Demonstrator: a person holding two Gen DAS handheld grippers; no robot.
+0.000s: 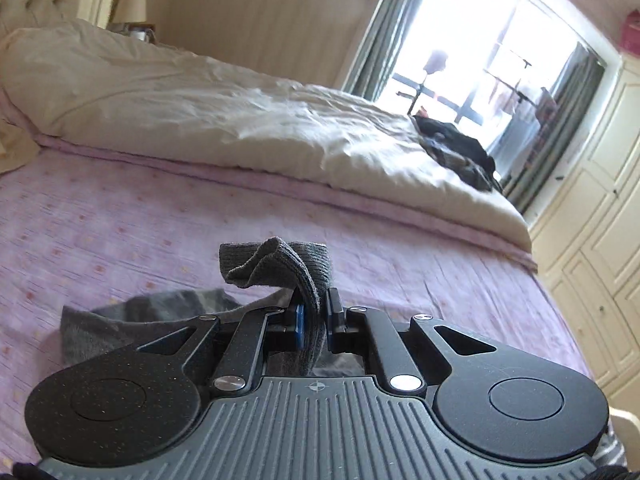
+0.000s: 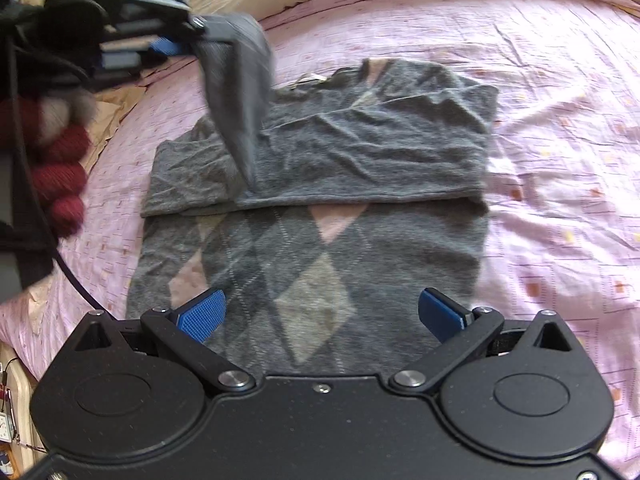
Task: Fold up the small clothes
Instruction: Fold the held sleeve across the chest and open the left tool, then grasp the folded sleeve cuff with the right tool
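Left tool [image 2: 188, 46] pinches the grey sweater's sleeve cuff [image 1: 276, 264], lifted off the bed [image 2: 560, 80]; right tool [image 2: 320, 312] hangs wide open above the sweater [image 2: 340, 152], holding nothing.

A: How many garments on the bed [image 2: 560, 80]?
B: One grey argyle sweater [image 2: 320, 240] lying on the pink sheet, and one dark heap of clothes [image 1: 460, 148] on the far side, too bunched to count.
A: Hand-held grippers?
B: Two: the left hand-held gripper [image 1: 314, 312] and the right hand-held gripper [image 2: 322, 312].
A: Anything else?
B: One cream duvet [image 1: 220, 112], one lamp [image 1: 132, 2], one window [image 1: 492, 64].
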